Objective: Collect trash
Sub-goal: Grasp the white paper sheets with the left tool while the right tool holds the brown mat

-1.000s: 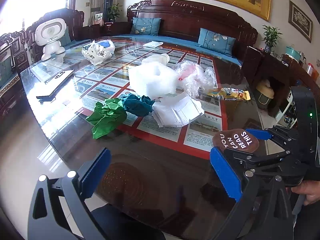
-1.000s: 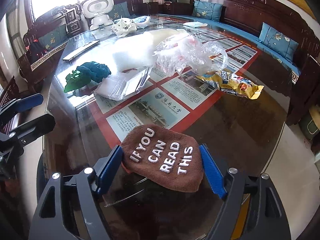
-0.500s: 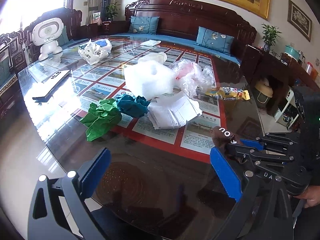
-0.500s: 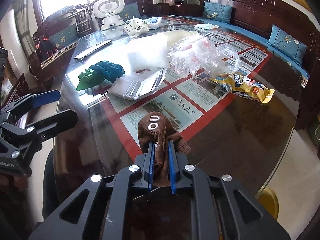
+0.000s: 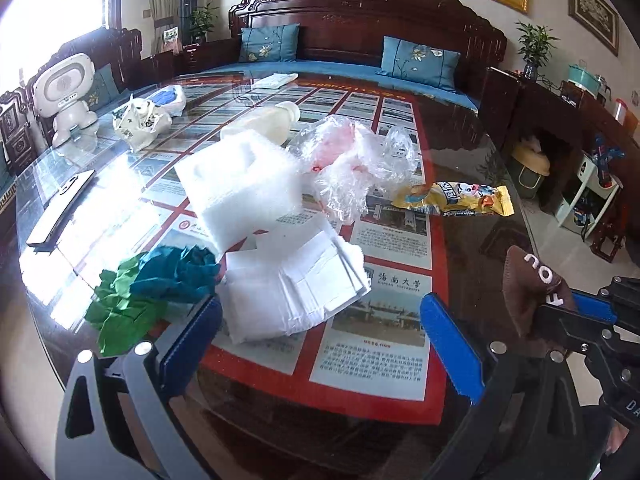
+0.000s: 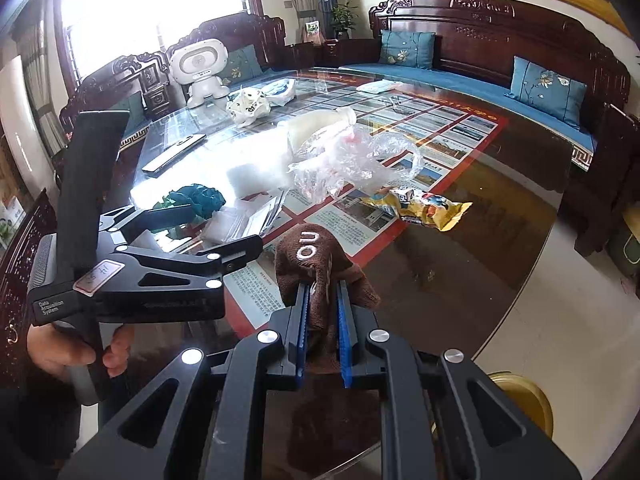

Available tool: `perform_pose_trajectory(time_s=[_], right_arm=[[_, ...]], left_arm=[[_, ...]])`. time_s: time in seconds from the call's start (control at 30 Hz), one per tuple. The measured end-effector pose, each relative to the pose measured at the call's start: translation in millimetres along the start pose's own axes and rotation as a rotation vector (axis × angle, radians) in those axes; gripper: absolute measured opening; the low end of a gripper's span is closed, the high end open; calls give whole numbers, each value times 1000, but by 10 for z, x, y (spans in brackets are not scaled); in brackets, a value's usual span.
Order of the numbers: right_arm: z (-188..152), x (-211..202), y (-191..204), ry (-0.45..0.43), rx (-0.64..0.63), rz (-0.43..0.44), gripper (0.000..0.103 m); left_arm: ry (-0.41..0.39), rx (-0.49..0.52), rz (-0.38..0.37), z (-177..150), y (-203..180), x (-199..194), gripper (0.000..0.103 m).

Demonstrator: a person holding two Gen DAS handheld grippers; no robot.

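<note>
My right gripper [image 6: 322, 292] is shut on a brown cloth [image 6: 316, 260] with white letters, bunched between its blue pads and lifted off the glass table [image 6: 460, 280]. In the left wrist view the cloth [image 5: 528, 280] hangs at the right edge. My left gripper [image 5: 320, 320] is open and empty, just short of a stack of flat white bags [image 5: 296, 280]. Crumpled green and teal paper [image 5: 152, 284] lies to their left. Behind them are a white foam block [image 5: 240, 188], a clear plastic bag [image 5: 352, 164], a yellow snack wrapper [image 5: 452, 198] and a white bottle [image 5: 268, 122].
A white toy robot [image 5: 66, 96], a crumpled printed bag [image 5: 140, 124] and a flat white-and-black device [image 5: 60, 208] sit at the table's far left. Dark wooden sofas ring the table. A gold-rimmed bin [image 6: 520, 400] stands on the floor by the near right edge.
The right gripper closed on the brown cloth and raised it off the glass. The left gripper moved forward over the table to the white bags and coloured paper.
</note>
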State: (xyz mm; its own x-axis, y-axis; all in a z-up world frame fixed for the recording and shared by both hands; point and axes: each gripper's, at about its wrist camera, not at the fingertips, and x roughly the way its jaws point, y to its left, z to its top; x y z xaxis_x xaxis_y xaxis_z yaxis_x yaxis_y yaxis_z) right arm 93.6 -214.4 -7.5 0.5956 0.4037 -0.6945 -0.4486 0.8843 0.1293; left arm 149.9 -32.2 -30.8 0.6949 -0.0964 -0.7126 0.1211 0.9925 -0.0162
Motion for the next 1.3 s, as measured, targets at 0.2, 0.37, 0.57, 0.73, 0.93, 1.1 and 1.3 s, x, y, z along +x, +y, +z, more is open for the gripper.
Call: perform_pose_trajectory(time_s=[0.2, 0.37, 0.57, 0.73, 0.93, 1.1, 1.3], right_arm=[[-6, 37, -191, -2, 34, -1, 13], [8, 76, -277, -9, 55, 18, 14], [7, 114, -343, -9, 69, 33, 14], [-1, 141, -354, -8, 73, 43, 14], [-20, 147, -352, -3, 74, 47, 14], [-20, 113, -310, -4, 72, 47, 14], [-5, -4, -269, -19, 66, 42, 14]], left_arm=[[6, 107, 97, 67, -196, 190, 99], [45, 103, 132, 144, -162, 339, 99], [119, 65, 102, 168, -72, 508, 76], [110, 43, 74, 210, -8, 468, 46], [88, -5, -6, 238, 100, 320, 8], [69, -33, -54, 194, 147, 200, 7], [56, -42, -132, 143, 95, 13, 6]])
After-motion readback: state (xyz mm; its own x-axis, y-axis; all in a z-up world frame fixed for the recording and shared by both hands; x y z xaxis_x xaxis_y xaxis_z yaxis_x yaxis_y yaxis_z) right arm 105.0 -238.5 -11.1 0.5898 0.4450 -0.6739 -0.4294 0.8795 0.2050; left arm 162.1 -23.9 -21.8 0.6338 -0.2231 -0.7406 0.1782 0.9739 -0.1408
